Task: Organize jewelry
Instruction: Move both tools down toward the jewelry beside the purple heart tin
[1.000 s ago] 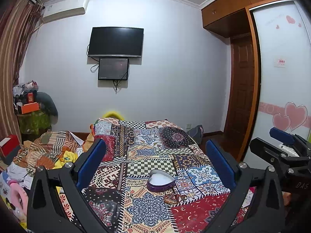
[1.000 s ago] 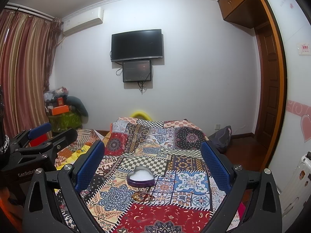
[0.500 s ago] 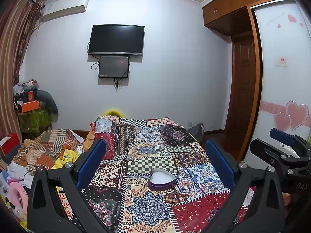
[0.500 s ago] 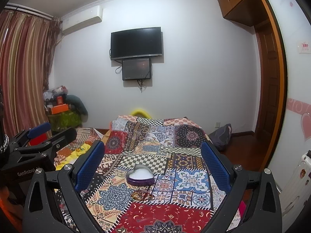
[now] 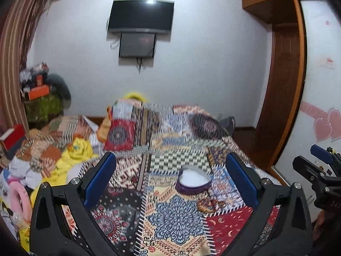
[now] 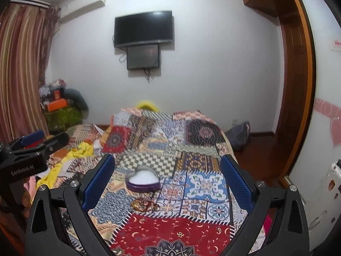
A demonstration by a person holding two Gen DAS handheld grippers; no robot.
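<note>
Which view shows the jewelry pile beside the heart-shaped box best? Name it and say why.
The right wrist view: the jewelry pile lies near mid-frame, in front of the heart-shaped box, with gold and reddish pieces distinguishable. The left wrist view shows the same pile off to the right of centre and blurred, strands indistinct.

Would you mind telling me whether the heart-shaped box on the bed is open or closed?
Open: the heart-shaped box has no lid on, and its white lining shows.

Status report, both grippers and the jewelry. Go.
Left hand-held gripper open, empty, above bed. Right hand-held gripper open, empty. Heart-shaped box open on quilt, jewelry pile just in front, untouched. Nothing between grippers and jewelry.
</note>
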